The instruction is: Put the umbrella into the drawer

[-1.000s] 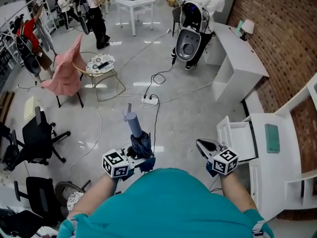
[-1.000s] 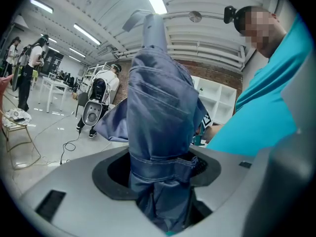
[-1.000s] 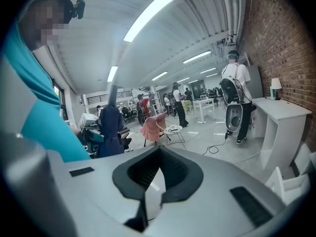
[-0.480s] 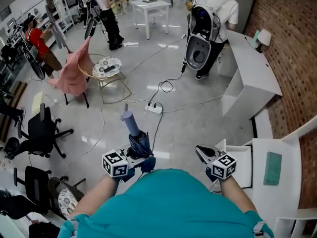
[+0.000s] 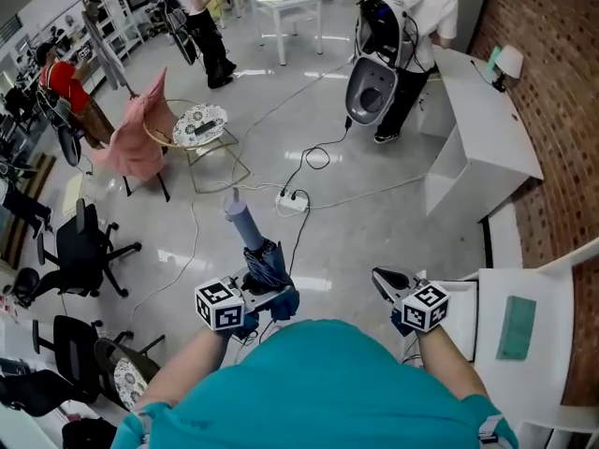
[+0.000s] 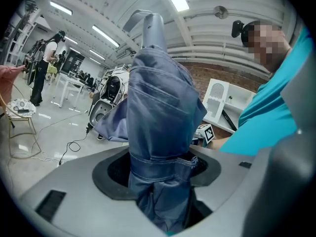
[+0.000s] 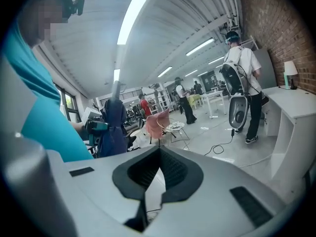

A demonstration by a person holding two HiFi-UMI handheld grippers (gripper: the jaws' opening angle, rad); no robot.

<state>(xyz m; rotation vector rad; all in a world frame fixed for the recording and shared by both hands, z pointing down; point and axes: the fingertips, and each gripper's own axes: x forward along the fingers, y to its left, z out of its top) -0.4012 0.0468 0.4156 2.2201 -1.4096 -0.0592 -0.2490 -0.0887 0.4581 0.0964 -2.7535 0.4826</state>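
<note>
Bright even light from ceiling strip lights (image 7: 130, 18), glare on the glossy floor (image 5: 372, 224), fisheye bending, dark corners in gripper views

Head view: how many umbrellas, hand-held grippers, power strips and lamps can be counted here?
Umbrella: 1
Grippers: 2, the left gripper and the right gripper
Power strip: 1
Lamp: 1
Total: 5

Matt cloth umbrella (image 5: 265, 260); glossy floor (image 5: 374, 223); brick wall (image 5: 562, 64).
</note>
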